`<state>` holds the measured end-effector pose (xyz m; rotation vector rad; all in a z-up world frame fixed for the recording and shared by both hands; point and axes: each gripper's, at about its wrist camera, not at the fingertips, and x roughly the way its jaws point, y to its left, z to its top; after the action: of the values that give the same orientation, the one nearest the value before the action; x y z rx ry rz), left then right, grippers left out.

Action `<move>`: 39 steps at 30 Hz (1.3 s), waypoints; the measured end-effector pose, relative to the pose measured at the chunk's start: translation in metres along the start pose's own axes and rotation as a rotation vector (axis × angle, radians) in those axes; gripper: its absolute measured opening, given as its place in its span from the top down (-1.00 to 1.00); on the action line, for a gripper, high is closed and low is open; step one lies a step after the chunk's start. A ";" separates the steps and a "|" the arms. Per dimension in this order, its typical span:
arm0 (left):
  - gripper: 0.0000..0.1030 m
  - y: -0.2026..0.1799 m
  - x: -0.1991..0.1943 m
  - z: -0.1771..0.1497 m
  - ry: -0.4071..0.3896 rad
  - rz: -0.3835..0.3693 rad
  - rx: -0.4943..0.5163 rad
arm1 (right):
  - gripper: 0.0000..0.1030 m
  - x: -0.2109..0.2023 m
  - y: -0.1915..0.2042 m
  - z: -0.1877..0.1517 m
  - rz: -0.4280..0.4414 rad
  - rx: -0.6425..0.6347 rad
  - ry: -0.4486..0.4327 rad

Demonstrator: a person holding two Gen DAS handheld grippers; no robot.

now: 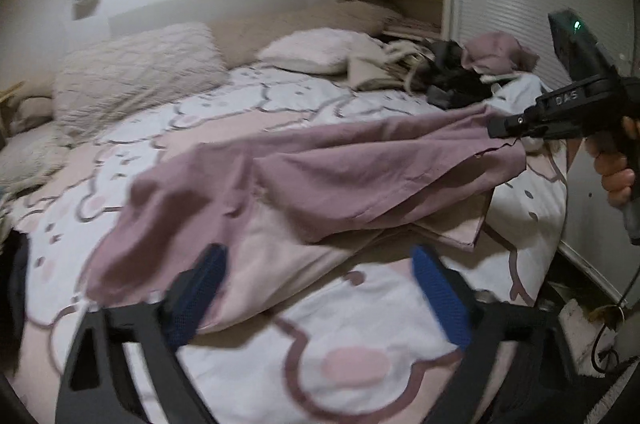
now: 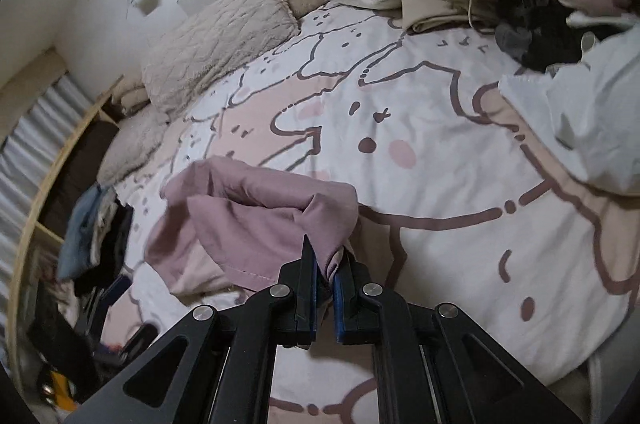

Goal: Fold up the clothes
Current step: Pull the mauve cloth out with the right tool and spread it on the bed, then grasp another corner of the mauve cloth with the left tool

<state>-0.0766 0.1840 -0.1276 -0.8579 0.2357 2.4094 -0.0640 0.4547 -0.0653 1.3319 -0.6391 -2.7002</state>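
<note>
Scanning left to right: two quilted cream pillows (image 1: 136,76) at the headboard side, one smaller white pillow (image 1: 312,54) further right, one long beige bolster (image 1: 296,24) behind them. One printed duvet (image 1: 248,356), white and pink cartoon pattern, covers the bed. One mauve garment (image 1: 304,180) lies stretched across the duvet, its near left end slumped just ahead of the left gripper (image 1: 316,288). Left gripper: jaws spread wide, two blue pads (image 1: 440,296) visible, nothing between them, garment edge touching or just beside the left pad, cannot tell which. Right gripper (image 2: 328,276): jaws nearly closed, pinching a bunched corner of the mauve garment and lifting it off the duvet; left wrist view shows the same clamp at the garment's far right end. One mixed clothes pile (image 1: 460,76) at far right of the bed: beige, black, white and one more mauve piece (image 1: 496,50).
</note>
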 end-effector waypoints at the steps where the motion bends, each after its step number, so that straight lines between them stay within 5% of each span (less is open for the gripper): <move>1: -0.66 0.001 0.009 0.002 0.013 -0.011 -0.009 | 0.85 0.003 0.001 -0.002 -0.015 -0.019 0.005; 12: -0.66 0.004 0.066 0.020 0.091 -0.126 -0.034 | 0.84 0.024 -0.038 -0.025 -0.061 0.062 0.075; 14: -0.27 0.004 0.072 0.024 0.104 -0.158 -0.042 | 0.84 0.026 -0.040 -0.025 -0.065 0.062 0.079; 16: 0.74 0.004 0.078 0.028 0.116 -0.191 -0.049 | 0.84 0.027 -0.038 -0.023 -0.080 0.047 0.078; 17: 0.83 0.004 0.080 0.030 0.122 -0.207 -0.053 | 0.84 0.028 -0.037 -0.021 -0.090 0.035 0.076; 21: 0.85 0.018 0.058 0.047 0.059 -0.221 -0.118 | 0.65 0.023 -0.023 -0.009 -0.104 -0.034 0.029; 22: 0.85 0.023 0.048 0.054 0.033 -0.214 -0.140 | 0.30 0.018 -0.017 -0.005 -0.096 -0.048 0.009; 23: 0.85 0.030 0.038 0.062 0.004 -0.202 -0.162 | -0.32 0.014 -0.011 -0.001 -0.088 -0.063 -0.012; 25: 0.85 0.045 0.017 0.077 -0.052 -0.175 -0.202 | -0.70 0.002 0.002 0.005 -0.106 -0.098 -0.066; 31: 0.85 0.081 -0.039 0.110 -0.191 -0.045 -0.241 | -0.70 -0.032 0.029 0.006 -0.098 -0.190 -0.171; 39: 0.85 0.153 -0.118 0.077 -0.259 0.147 -0.355 | -0.70 0.031 0.065 -0.079 -0.241 -0.439 -0.017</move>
<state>-0.1286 0.0307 0.0024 -0.6823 -0.2436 2.7160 -0.0301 0.3612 -0.1052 1.3335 0.1271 -2.8005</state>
